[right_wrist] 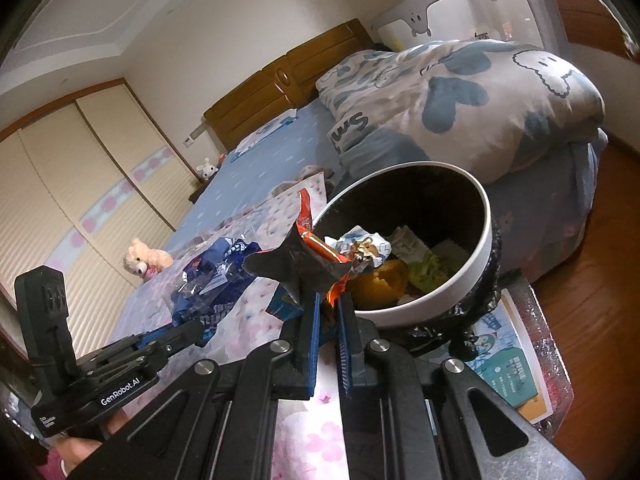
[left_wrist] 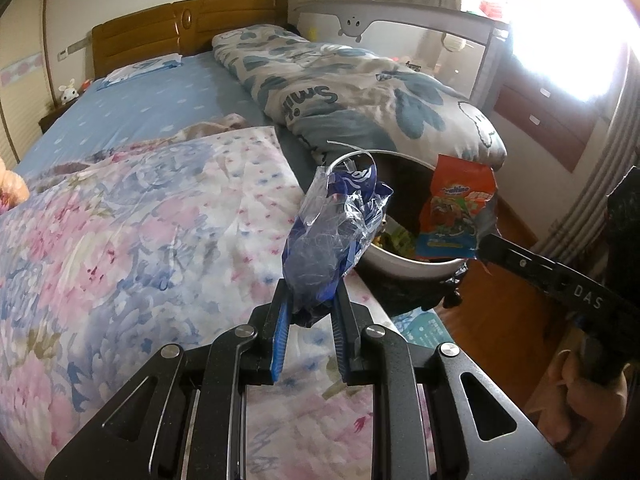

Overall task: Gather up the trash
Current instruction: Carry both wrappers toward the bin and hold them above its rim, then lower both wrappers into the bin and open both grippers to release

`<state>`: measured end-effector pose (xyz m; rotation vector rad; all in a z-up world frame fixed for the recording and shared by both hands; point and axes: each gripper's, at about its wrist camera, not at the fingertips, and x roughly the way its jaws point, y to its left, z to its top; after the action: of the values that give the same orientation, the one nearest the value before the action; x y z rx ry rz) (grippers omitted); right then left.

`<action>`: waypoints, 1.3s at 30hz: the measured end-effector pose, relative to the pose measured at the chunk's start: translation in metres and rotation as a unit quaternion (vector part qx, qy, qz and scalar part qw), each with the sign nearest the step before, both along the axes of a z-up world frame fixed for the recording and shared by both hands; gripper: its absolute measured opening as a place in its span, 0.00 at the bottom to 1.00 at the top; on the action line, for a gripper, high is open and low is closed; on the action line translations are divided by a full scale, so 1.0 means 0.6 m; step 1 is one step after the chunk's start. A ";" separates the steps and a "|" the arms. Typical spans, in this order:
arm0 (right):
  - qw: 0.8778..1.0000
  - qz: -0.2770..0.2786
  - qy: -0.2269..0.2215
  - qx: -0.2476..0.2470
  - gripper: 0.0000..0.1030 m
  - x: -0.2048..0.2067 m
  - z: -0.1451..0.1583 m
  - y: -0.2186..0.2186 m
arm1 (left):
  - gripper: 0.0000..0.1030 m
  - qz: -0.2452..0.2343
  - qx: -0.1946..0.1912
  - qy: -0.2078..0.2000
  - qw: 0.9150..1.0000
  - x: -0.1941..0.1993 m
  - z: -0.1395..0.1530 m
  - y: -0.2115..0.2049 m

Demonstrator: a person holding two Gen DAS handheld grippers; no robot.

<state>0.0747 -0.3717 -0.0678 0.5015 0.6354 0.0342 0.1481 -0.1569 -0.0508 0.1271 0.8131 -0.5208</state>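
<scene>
Left hand-held gripper (left_wrist: 310, 312): clenched on a blue wrapper (left_wrist: 336, 236), which stands up from the jaws above the floral quilt (left_wrist: 120, 240), just left of the bin (left_wrist: 400, 258)
Right hand-held gripper (right_wrist: 328, 312): grasping an orange packet (right_wrist: 308, 256) at its lower end; the packet rises at the near-left rim of the bin (right_wrist: 460, 276)
Left view only: the printed face of the orange packet (left_wrist: 456, 208) in front of the bin mouth, the right hand-held gripper (left_wrist: 486, 246) reaching in from the right edge, a bright window at top right
Right view only: the inside of the bin, with crumpled wrappers (right_wrist: 364, 248), a yellow lump and green paper; the left hand-held gripper (right_wrist: 192, 330) at lower left, clamped on the blue wrapper (right_wrist: 212, 284)
Bin: white rim, dark inside, a black bag hanging round its outside, standing at the quilt's edge by the bed (left_wrist: 140, 116)
Around: wooden headboard (left_wrist: 188, 28), rolled duvet (left_wrist: 352, 92) behind the bin, a plush toy (right_wrist: 146, 260) on the quilt, a printed sheet (right_wrist: 504, 364) beneath the bin
In the way: in the left view the blue wrapper covers the bin's left rim and the orange packet hides much of its contents
</scene>
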 end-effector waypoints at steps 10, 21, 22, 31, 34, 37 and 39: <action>1.000 -0.010 0.001 -0.002 0.08 0.005 0.000 -0.019 | 0.17 -0.008 0.003 -0.002 1.000 0.011 0.002 -0.023; 1.000 -0.018 0.002 -0.006 0.08 0.013 0.003 -0.036 | 0.17 -0.017 0.004 -0.004 1.000 0.025 0.005 -0.046; 1.000 -0.018 0.002 -0.007 0.08 0.014 0.004 -0.038 | 0.17 -0.018 0.005 -0.005 1.000 0.026 0.005 -0.049; 1.000 -0.024 0.002 -0.010 0.08 0.024 0.009 -0.054 | 0.17 -0.026 0.007 -0.006 1.000 0.035 0.006 -0.073; 1.000 -0.025 0.001 -0.011 0.08 0.026 0.010 -0.056 | 0.17 -0.028 0.008 -0.005 1.000 0.037 0.006 -0.080; 1.000 -0.026 0.001 -0.011 0.08 0.028 0.011 -0.059 | 0.17 -0.028 0.010 -0.005 1.000 0.041 0.005 -0.084; 1.000 -0.027 0.001 -0.012 0.08 0.030 0.012 -0.062 | 0.17 -0.029 0.011 -0.005 0.999 0.043 0.005 -0.088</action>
<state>0.0928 -0.4086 -0.0608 0.4951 0.6237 -0.0252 0.1738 -0.2096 -0.0477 0.1735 0.8081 -0.5667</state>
